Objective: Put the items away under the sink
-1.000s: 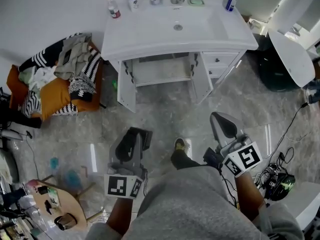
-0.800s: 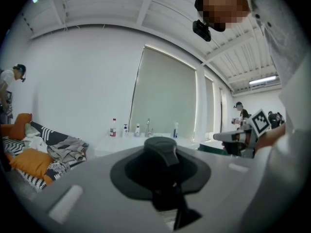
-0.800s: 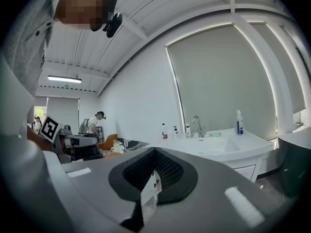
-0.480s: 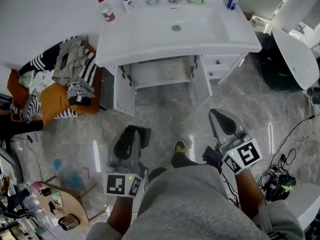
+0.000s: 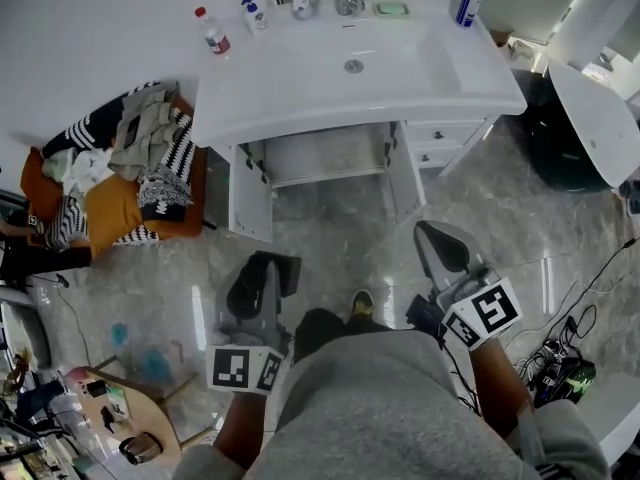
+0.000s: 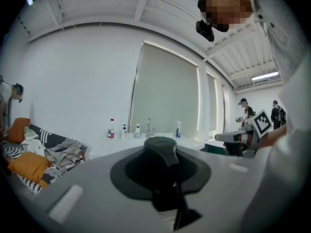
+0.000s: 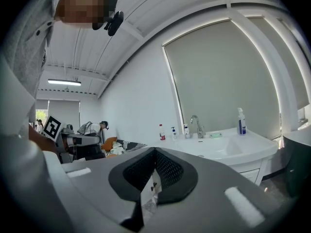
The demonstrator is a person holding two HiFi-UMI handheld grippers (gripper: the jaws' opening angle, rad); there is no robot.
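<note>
The white sink (image 5: 350, 63) stands ahead, and both cabinet doors (image 5: 250, 183) under it hang open on a bare shelf (image 5: 325, 148). Along the basin's back edge stand a red-capped bottle (image 5: 211, 31), two small pump bottles (image 5: 254, 13), a green soap dish (image 5: 392, 8) and a blue spray bottle (image 5: 465, 3). The same bottles (image 7: 162, 132) show in the right gripper view, and again as bottles (image 6: 112, 128) in the left gripper view. My left gripper (image 5: 262, 283) and right gripper (image 5: 443, 248) are held low over the floor, well short of the sink. Both are shut and hold nothing.
A heap of clothes on orange cushions (image 5: 120, 168) lies left of the sink. A white toilet lid (image 5: 595, 108) and a black bin (image 5: 555, 138) stand to the right. Cables (image 5: 560, 368) trail at the lower right and a round wooden table (image 5: 110, 418) sits at the lower left.
The view has shifted a little toward the sink, and the person's foot has moved back under the body. Both grippers keep their place and stay shut.
</note>
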